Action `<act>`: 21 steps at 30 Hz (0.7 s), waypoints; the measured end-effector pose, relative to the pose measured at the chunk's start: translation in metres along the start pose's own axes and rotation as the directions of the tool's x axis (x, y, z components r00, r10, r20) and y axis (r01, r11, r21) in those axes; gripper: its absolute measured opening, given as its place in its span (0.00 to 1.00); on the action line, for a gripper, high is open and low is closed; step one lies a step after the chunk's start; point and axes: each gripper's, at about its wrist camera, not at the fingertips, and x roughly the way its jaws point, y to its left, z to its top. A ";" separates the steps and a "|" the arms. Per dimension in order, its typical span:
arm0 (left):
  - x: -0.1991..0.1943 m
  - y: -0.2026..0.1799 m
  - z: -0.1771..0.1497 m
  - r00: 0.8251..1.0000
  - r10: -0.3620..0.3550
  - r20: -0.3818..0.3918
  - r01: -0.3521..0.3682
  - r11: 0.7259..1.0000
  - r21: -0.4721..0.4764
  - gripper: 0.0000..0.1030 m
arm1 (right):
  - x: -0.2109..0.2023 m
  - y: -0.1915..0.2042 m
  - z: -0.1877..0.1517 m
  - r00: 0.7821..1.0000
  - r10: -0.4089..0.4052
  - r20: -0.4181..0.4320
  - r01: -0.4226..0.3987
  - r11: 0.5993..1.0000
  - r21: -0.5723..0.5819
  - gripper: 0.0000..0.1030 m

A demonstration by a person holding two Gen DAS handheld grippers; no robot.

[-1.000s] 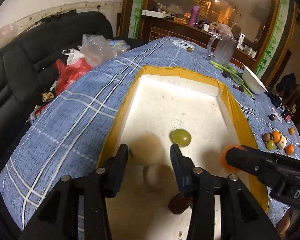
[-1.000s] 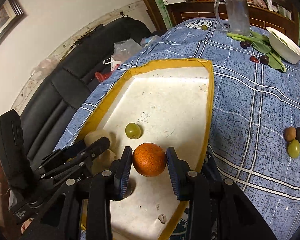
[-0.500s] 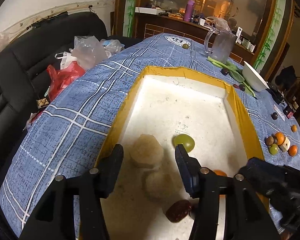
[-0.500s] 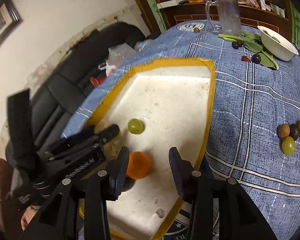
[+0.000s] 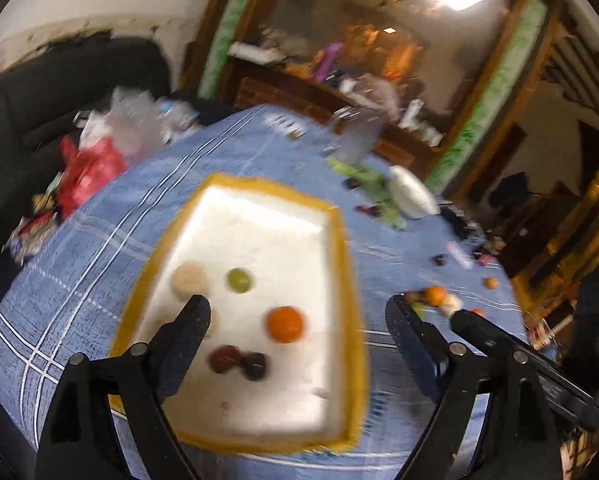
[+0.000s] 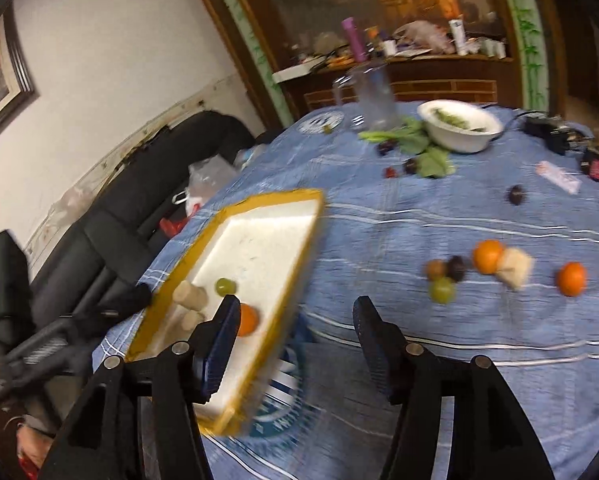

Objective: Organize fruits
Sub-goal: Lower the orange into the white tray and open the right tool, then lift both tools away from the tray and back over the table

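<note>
A white tray with a yellow rim point(image 5: 341, 264) point(image 6: 299, 248) lies on the blue checked tablecloth. In it are an orange point(image 5: 285, 323) point(image 6: 246, 319), a green grape point(image 5: 240, 280) point(image 6: 225, 286), two pale round pieces point(image 5: 188, 280) point(image 6: 189, 296) and two dark fruits point(image 5: 239, 362). My left gripper point(image 5: 297, 344) is open and empty above the tray's near end. My right gripper point(image 6: 295, 334) is open and empty over the cloth just right of the tray. Loose fruit point(image 6: 487, 256) lies in a cluster on the cloth to the right.
A white bowl point(image 6: 459, 124) with greens, leaves point(image 6: 423, 148), a glass jug point(image 6: 373, 96) and small dark fruits point(image 6: 515, 195) stand at the table's far side. A black sofa point(image 6: 139, 184) with plastic bags point(image 5: 95, 160) is to the left. A cluttered sideboard stands behind.
My right gripper let go of the orange in the tray, opened wide and pulled back to the right. My left gripper opened wide and rose away from the pale pieces.
</note>
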 end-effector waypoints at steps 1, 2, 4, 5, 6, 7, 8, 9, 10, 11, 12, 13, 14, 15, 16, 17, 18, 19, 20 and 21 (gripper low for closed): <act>-0.010 -0.010 0.000 1.000 -0.017 0.022 0.017 1.000 0.023 0.86 | -0.012 -0.006 0.000 1.000 -0.019 0.014 0.019 1.000 -0.001 0.62; -0.023 -0.020 0.000 0.998 -0.034 0.051 0.031 0.998 0.045 0.86 | -0.023 -0.012 0.000 0.999 -0.034 0.027 0.034 0.999 -0.002 0.62; -0.044 -0.038 0.001 0.993 -0.065 0.099 0.057 0.995 0.083 0.86 | -0.054 -0.025 0.001 0.995 -0.075 0.067 0.075 0.997 0.003 0.62; -0.056 -0.048 0.003 0.989 -0.091 0.115 0.079 0.991 0.110 0.86 | -0.071 -0.031 0.003 0.992 -0.090 0.091 0.090 0.996 0.009 0.62; -0.066 -0.057 0.005 0.987 -0.113 0.116 0.097 0.986 0.133 0.86 | -0.084 -0.035 0.006 0.989 -0.102 0.109 0.101 0.995 0.015 0.62; -0.078 -0.068 0.007 0.984 -0.145 0.105 0.127 0.979 0.160 0.86 | -0.103 -0.040 0.011 0.984 -0.120 0.133 0.119 0.993 0.017 0.62; -0.087 -0.075 0.011 0.982 -0.162 0.095 0.144 0.973 0.179 0.86 | -0.123 -0.043 0.018 0.977 -0.142 0.156 0.142 0.990 0.011 0.62; -0.096 -0.082 0.014 0.980 -0.176 0.089 0.156 0.968 0.197 0.86 | -0.140 -0.045 0.023 0.970 -0.163 0.180 0.164 0.986 0.005 0.62; -0.111 -0.091 0.018 0.977 -0.190 0.096 0.165 0.961 0.220 0.86 | -0.164 -0.046 0.031 0.957 -0.190 0.219 0.195 0.981 0.000 0.62; -0.121 -0.096 0.021 0.975 -0.197 0.107 0.167 0.957 0.238 0.86 | -0.184 -0.047 0.038 0.945 -0.208 0.253 0.216 0.976 -0.002 0.62; -0.133 -0.103 0.025 0.972 -0.201 0.123 0.164 0.951 0.263 0.86 | -0.210 -0.048 0.047 0.929 -0.225 0.293 0.236 0.972 -0.002 0.62; -0.148 -0.112 0.031 0.968 -0.201 0.147 0.151 0.943 0.298 0.86 | -0.230 -0.047 0.056 0.916 -0.238 0.323 0.252 0.968 -0.001 0.62; -0.162 -0.120 0.038 0.965 -0.199 0.172 0.134 0.935 0.328 0.86 | -0.253 -0.046 0.066 0.898 -0.256 0.357 0.275 0.961 -0.002 0.62; -0.173 -0.126 0.046 0.960 -0.197 0.197 0.120 0.930 0.346 0.86 | -0.277 -0.043 0.077 0.878 -0.280 0.388 0.306 0.952 -0.006 0.62; -0.188 -0.134 0.059 0.953 -0.194 0.233 0.101 0.927 0.360 0.86 | -0.296 -0.041 0.087 0.858 -0.304 0.414 0.338 0.941 -0.009 0.62; -0.196 -0.139 0.069 0.948 -0.192 0.252 0.090 0.927 0.364 0.86 | -0.321 -0.036 0.099 0.825 -0.342 0.451 0.389 0.921 -0.012 0.62; -0.205 -0.144 0.080 0.945 -0.190 0.267 0.082 0.926 0.369 0.86 | -0.337 -0.034 0.108 0.801 -0.367 0.473 0.423 0.906 -0.013 0.62; -0.212 -0.151 0.092 0.942 -0.187 0.278 0.072 0.923 0.377 0.87 | -0.357 -0.028 0.120 0.768 -0.398 0.502 0.468 0.884 -0.015 0.62; -0.218 -0.158 0.106 0.938 -0.179 0.297 0.054 0.922 0.384 0.87 | -0.368 -0.025 0.127 0.748 -0.414 0.519 0.493 0.870 -0.016 0.62; -0.222 -0.163 0.115 0.935 -0.168 0.314 0.036 0.922 0.386 0.88 | -0.384 -0.022 0.138 0.718 -0.438 0.541 0.528 0.849 -0.014 0.63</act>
